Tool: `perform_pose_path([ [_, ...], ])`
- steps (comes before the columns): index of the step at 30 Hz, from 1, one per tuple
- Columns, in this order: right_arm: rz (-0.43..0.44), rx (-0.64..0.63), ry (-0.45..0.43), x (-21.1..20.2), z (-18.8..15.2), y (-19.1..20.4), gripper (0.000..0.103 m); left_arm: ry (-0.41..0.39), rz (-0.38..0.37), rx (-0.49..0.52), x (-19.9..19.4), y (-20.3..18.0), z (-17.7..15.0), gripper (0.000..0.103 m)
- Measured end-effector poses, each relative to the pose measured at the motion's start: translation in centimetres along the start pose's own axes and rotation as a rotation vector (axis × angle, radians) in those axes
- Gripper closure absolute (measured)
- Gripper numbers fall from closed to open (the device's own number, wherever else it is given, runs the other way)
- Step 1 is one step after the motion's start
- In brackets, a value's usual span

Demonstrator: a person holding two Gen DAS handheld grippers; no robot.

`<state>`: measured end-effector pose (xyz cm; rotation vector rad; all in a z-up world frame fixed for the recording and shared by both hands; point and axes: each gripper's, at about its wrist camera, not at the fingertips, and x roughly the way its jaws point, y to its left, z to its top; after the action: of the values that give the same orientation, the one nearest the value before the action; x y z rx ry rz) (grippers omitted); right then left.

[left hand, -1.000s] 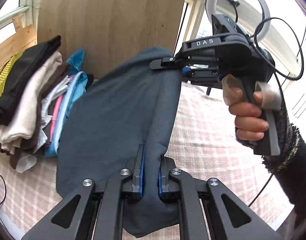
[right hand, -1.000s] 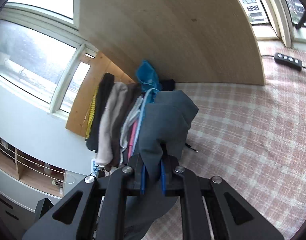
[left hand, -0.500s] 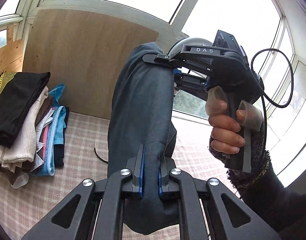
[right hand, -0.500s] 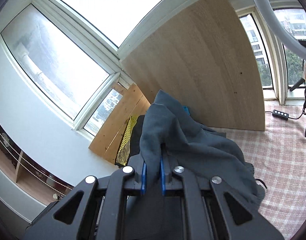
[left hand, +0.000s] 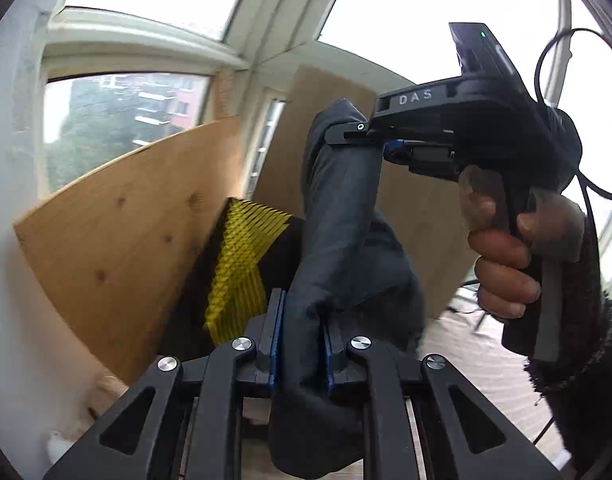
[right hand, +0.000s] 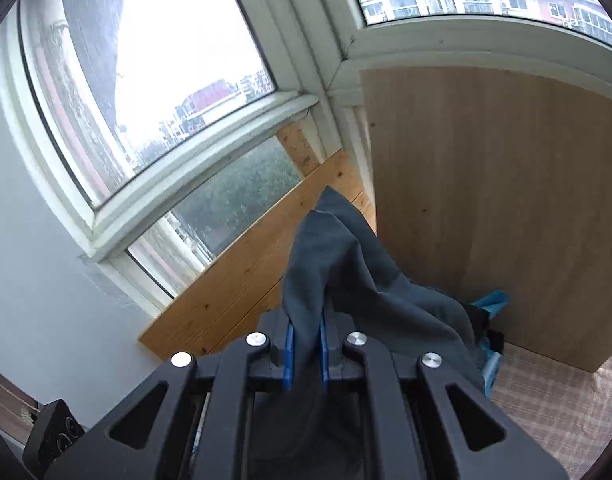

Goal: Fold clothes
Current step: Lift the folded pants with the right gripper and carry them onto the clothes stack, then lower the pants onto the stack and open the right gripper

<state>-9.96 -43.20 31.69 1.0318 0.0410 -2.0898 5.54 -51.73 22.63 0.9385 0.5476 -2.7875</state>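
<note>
A dark grey garment [left hand: 337,232] hangs bunched in the air between both grippers. My left gripper [left hand: 300,344] is shut on its lower part. My right gripper [right hand: 304,344] is shut on another part of the same garment [right hand: 345,272]; in the left wrist view that gripper [left hand: 357,136] shows up high, clamping the cloth's upper end, with the hand on its handle. A stack of folded clothes, topped by a black and yellow piece [left hand: 242,264], sits behind the garment; a blue piece of it [right hand: 489,304] shows in the right wrist view.
Wooden boards [left hand: 118,240] lean against the window wall behind the stack; a larger board [right hand: 505,200] stands to the right. The checked pink cloth surface [right hand: 565,408] lies below. Windows [right hand: 166,80] fill the background. A black cable [left hand: 577,120] loops off the right gripper.
Both grippers have lifted and swung the grey garment up and left toward the stack by the wooden boards. The views now point higher, at the windows. Both stay shut on it.
</note>
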Motion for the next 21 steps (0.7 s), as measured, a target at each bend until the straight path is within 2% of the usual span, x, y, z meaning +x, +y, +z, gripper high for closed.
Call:
perform_pose_path([
  [1, -0.014, -0.021, 0.083, 4.9, 0.3, 0.7, 0.094, 0.038, 0.065, -0.008, 1.3, 1.6, 0.0, 0.087],
  [2, -0.037, -0.03, 0.164, 9.1, 0.3, 1.1, 0.094, 0.052, 0.084, -0.02, 1.7, 2.7, -0.1, 0.087],
  [4, -0.029, 0.002, 0.255, 13.3, -0.1, 0.8, 0.092, 0.029, 0.08, -0.024, 0.8, 3.7, -0.3, 0.086],
  [5, 0.0, 0.014, 0.265, 14.0, -0.2, 0.6, 0.087, 0.006, 0.092, -0.008, 0.1, 3.6, -0.3, 0.084],
  [7, 0.062, 0.015, 0.234, 12.9, 0.1, -0.1, 0.084, -0.029, 0.084, 0.029, -1.2, 3.1, -0.1, 0.084],
  [10, 0.156, 0.064, 0.168, 8.4, 0.9, -2.2, 0.079, -0.069, 0.02, 0.073, -2.5, 1.8, 0.3, 0.071],
  [12, 0.194, 0.096, 0.099, 4.5, 1.0, -4.0, 0.066, -0.073, -0.02, 0.109, -2.1, 0.5, 0.9, 0.071],
  [14, 0.205, 0.123, 0.024, 0.8, 0.7, -5.9, 0.058, -0.048, -0.054, 0.128, -0.6, -0.7, 1.5, 0.071],
  [17, 0.127, 0.144, -0.037, -3.3, -1.2, -8.4, 0.059, 0.006, -0.085, 0.14, 2.1, -1.5, 2.1, 0.071],
  [18, 0.124, 0.144, -0.037, -3.9, -2.0, -9.1, 0.059, 0.019, -0.095, 0.145, 2.8, -1.6, 2.1, 0.071],
  [21, 0.183, 0.125, 0.022, -3.7, -4.2, -10.4, 0.059, 0.043, -0.105, 0.181, 4.6, -2.4, 2.1, 0.071],
])
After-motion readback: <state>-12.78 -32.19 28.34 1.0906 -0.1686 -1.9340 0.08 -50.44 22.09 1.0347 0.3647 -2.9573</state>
